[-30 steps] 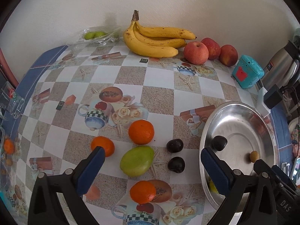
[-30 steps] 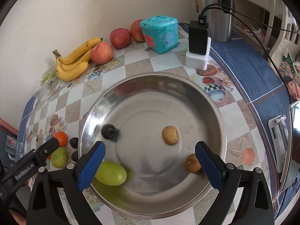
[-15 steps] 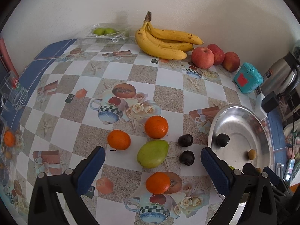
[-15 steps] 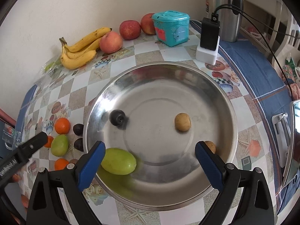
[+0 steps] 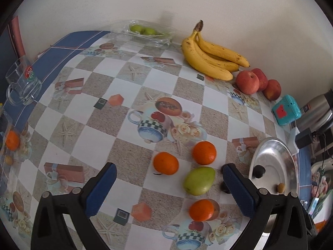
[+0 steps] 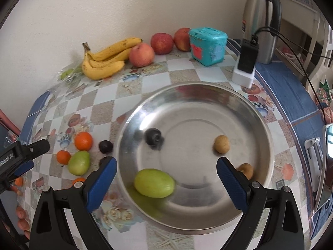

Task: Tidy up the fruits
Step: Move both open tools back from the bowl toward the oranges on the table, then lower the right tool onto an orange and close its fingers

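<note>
My left gripper [image 5: 168, 185] hangs open above the patterned table, empty. Between and beyond its fingers lie three oranges [image 5: 165, 163], [image 5: 204, 152], [image 5: 201, 210] and a green mango [image 5: 199, 180]; a dark plum [image 5: 225, 187] peeks from behind the right finger. The steel bowl [image 5: 289, 162] sits at the right. My right gripper [image 6: 166, 179] is open and empty over the steel bowl [image 6: 264, 129], which holds a green mango [image 6: 154, 183], a dark plum [image 6: 153, 136] and two small brown fruits [image 6: 221, 144], [image 6: 246, 169]. Left of the bowl lie a plum [image 6: 105, 146], oranges [image 6: 83, 140] and a mango [image 6: 79, 162].
Bananas [image 5: 210, 56] and three apples [image 5: 247, 82] line the wall, beside a teal box [image 5: 286, 110] and a steel flask [image 6: 261, 20]. A charger block with cable [image 6: 245, 62] stands behind the bowl. A glass mug [image 5: 22, 83] and a clear tray of green fruit [image 5: 145, 31] sit at the left.
The left gripper has drawn back and swung left, so the fruits now sit further right and the bowl is at the edge. The right gripper has pulled back and left from the bowl.
</note>
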Demonstrator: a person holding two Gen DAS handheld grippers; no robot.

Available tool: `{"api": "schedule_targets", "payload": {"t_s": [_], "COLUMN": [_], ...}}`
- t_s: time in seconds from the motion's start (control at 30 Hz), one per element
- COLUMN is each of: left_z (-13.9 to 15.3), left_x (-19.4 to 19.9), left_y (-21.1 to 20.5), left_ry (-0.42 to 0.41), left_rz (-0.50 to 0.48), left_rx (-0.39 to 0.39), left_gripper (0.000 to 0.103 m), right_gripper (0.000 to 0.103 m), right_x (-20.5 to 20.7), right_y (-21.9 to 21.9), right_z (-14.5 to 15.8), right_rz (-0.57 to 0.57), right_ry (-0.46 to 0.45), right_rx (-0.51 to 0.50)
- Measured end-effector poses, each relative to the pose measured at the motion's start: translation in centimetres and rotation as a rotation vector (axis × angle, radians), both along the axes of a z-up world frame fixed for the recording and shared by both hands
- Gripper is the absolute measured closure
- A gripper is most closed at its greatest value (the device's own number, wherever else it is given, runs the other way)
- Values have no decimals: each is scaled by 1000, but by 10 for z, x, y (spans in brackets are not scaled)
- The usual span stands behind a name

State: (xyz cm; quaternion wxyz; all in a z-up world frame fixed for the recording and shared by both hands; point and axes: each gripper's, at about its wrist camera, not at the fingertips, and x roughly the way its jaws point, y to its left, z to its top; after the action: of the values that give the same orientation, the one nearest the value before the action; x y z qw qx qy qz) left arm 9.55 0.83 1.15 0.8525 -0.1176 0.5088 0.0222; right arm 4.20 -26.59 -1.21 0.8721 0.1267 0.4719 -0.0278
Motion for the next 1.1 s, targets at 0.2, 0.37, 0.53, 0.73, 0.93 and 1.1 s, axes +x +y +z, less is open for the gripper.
{"api": "schedule_targets", "payload": {"t_s": [0.2,0.37,0.53,0.73,0.93,1.1], "left_z": [-1,-6,-15,-23,-38,-51], "left_x": [2,4,5,5,6,6], "left_y": [26,44,59,53,46,43], "left_ry": [1,13,41,74,134,177], "left_rz": [23,28,63,47,40,41], "left_rx": [-5,4,-15,-10,-20,-7], "left_gripper": [0,0,0,0,0,0], "right_gripper": [6,6,7,7,7,7], "right_x": [1,7,12,14,13,14], "right_y": [31,61,92,119,129,130], "right_z": [13,17,12,3,-9,-18], "right_rz": [47,93,152,215,245,256], "right_ry": [-34,-32,-4,25,67,100], "right_rx": [-16,-3,24,19,23,30]}}
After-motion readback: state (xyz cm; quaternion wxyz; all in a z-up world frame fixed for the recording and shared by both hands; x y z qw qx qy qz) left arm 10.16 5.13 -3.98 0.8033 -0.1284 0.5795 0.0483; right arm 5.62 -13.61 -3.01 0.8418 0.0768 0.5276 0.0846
